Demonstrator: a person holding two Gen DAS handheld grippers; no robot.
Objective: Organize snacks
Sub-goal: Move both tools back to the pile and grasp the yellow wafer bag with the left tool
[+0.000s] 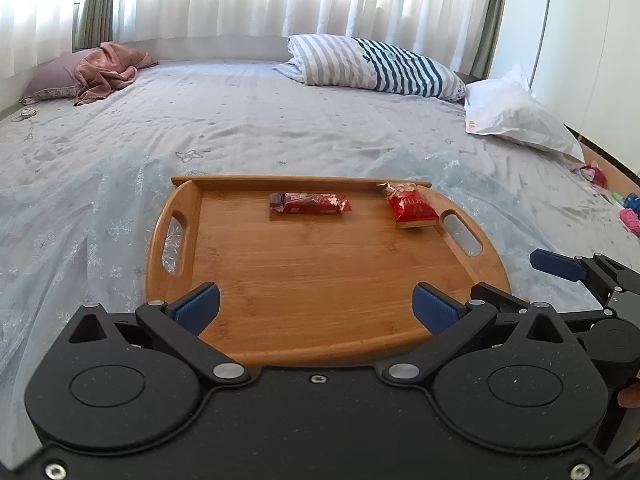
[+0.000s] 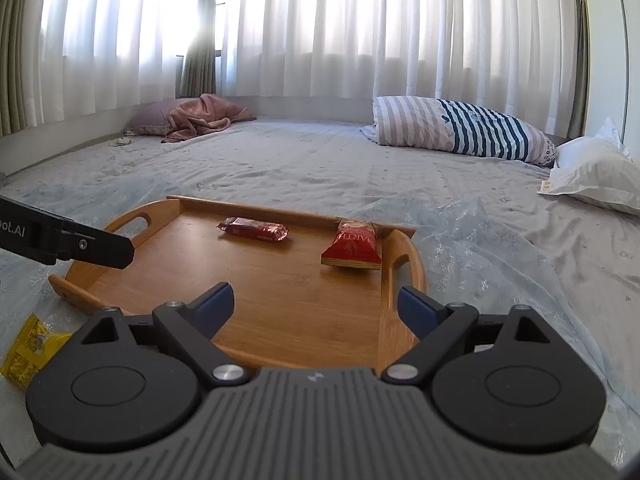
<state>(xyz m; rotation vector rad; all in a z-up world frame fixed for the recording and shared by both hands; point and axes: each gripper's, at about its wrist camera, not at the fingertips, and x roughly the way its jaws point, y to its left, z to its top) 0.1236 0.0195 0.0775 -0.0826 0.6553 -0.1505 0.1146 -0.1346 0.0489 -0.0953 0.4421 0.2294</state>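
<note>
Snacks (image 1: 310, 204) beyond wide-open, seemingly empty gripper (image 1: 316, 307)

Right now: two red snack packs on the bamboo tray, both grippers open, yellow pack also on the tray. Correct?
Not quite. The yellow pack lies off the bamboo tray, on the bed cover beside its near-left corner; the right wrist view shows it. The rest holds: the red bar and red pouch sit on the tray, left gripper and right gripper open.

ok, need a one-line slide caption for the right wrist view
Open right gripper over a bamboo handled tray on the bed, holding a dark red snack bar and a red snack packet.
</note>
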